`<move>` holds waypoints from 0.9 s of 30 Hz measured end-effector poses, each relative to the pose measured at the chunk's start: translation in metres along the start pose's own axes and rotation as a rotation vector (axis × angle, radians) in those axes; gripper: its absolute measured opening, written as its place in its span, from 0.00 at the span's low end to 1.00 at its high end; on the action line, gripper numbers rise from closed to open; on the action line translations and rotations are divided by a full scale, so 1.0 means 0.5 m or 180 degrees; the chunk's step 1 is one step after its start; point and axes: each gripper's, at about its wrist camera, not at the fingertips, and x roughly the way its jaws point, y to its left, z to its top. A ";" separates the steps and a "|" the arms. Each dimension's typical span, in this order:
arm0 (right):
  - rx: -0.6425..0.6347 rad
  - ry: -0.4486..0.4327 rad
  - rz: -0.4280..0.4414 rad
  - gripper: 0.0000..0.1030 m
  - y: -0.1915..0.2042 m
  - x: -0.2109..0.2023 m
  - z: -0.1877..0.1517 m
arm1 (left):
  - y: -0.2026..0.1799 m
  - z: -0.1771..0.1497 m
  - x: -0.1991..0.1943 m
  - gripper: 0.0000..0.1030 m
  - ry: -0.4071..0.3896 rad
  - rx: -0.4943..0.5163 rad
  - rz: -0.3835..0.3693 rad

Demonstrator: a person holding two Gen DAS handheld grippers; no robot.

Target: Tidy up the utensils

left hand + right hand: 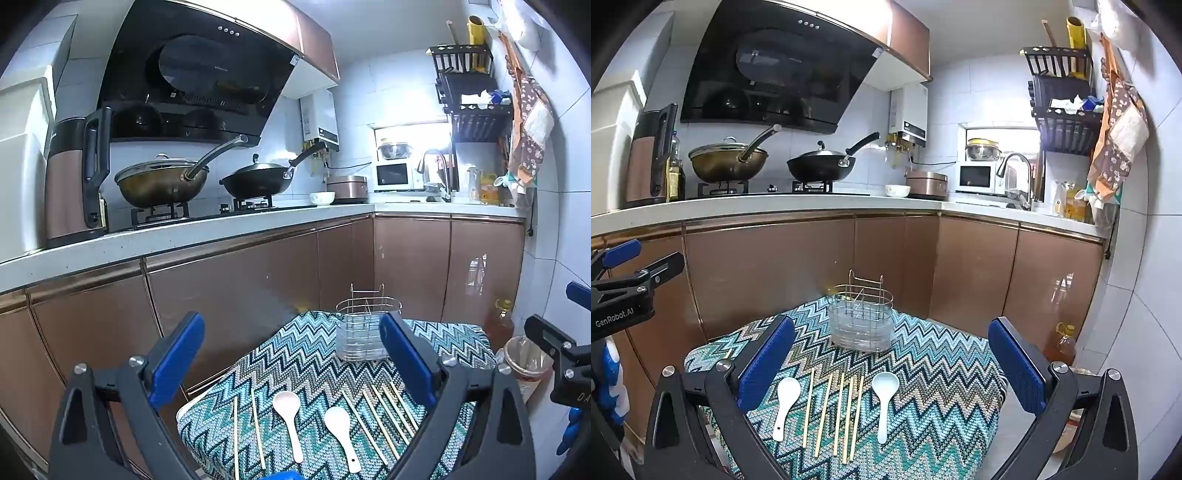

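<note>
Jaws: left gripper [291,363] spread, holding nothing; right gripper [892,363] likewise | spoons [885,404]: 2 | chopsticks [836,417]: 5 beside them | wire caddy [861,319]: 1

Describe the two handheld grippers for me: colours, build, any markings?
Both the left gripper and right gripper have black angular frames, silver bolts and blue textured pads on the jaws. The left one's body reads "GenRobot.AI" in white, with a blue-gloved hand beneath.

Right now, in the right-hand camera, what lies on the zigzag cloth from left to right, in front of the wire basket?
White spoon → five chopsticks side by side → second white spoon. Both grippers are open, holding nothing.
</note>
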 end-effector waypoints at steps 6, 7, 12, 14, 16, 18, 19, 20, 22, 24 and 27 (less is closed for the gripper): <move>0.0012 0.0012 0.0012 1.00 0.004 0.006 -0.011 | 0.007 0.000 -0.001 0.94 0.0009 -0.0033 -0.0014; 0.0018 0.0018 0.0014 1.00 0.003 0.007 -0.013 | 0.009 0.000 -0.002 0.94 0.0011 -0.0037 -0.0015; -0.0015 0.0035 -0.0021 1.00 -0.002 -0.019 0.018 | -0.005 0.003 -0.021 0.94 0.0006 -0.0007 -0.0006; -0.0066 0.0030 -0.0047 1.00 0.011 -0.011 -0.004 | -0.006 0.005 -0.026 0.94 0.0013 -0.0015 -0.0006; -0.0075 0.0028 -0.0055 1.00 0.010 -0.012 -0.003 | -0.004 0.010 -0.028 0.94 0.0023 -0.0017 -0.0010; -0.0079 0.0030 -0.0059 1.00 0.009 -0.012 -0.003 | 0.005 0.001 -0.017 0.94 0.0043 -0.0033 -0.0029; -0.0079 0.0031 -0.0060 1.00 0.009 -0.012 -0.003 | 0.005 0.001 -0.017 0.94 0.0039 -0.0031 -0.0031; -0.0083 0.0029 -0.0064 1.00 0.011 -0.011 -0.007 | 0.005 0.001 -0.018 0.94 0.0035 -0.0032 -0.0032; -0.0090 0.0023 -0.0066 1.00 0.014 -0.012 -0.008 | 0.007 0.001 -0.018 0.94 0.0022 -0.0052 -0.0040; -0.0101 0.0025 -0.0068 1.00 0.015 -0.012 -0.009 | 0.008 0.001 -0.019 0.94 0.0002 -0.0071 -0.0029; -0.0113 0.0022 -0.0075 1.00 0.018 -0.015 -0.008 | 0.010 -0.001 -0.022 0.94 -0.0053 -0.0104 -0.0004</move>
